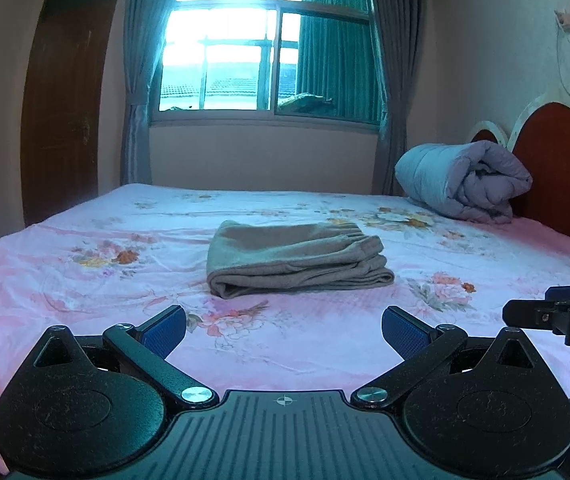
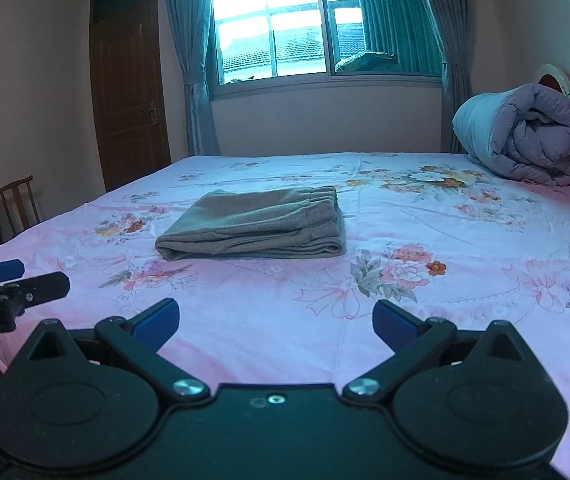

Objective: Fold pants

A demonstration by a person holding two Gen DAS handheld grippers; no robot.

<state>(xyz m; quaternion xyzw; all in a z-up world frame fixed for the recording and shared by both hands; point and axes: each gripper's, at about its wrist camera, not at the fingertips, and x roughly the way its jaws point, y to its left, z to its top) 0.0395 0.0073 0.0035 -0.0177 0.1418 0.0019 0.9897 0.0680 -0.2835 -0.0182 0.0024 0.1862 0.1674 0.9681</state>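
While both tools hang back over the near edge of the bed [image 1: 85, 248], the pants [image 1: 297, 258] sit folded into a neat taupe stack near the middle of the floral pink sheet, straight ahead at 12 o'clock from the left hand-held gripper [image 1: 283, 328] and more like 11 o'clock from the right hand-held gripper [image 2: 273, 320]. Both have their blue pads spread wide with nothing between them, well apart from the cloth. In the left view the right tool pokes in at 3 o'clock; in the right view the left one shows at 9 o'clock. A rolled grey-lilac quilt [image 2: 525, 136] rests by the headboard [image 1: 557, 168] around 2 o'clock, and a window [image 2: 285, 24] with teal curtains plus a brown door [image 2: 129, 92] are on the far wall.
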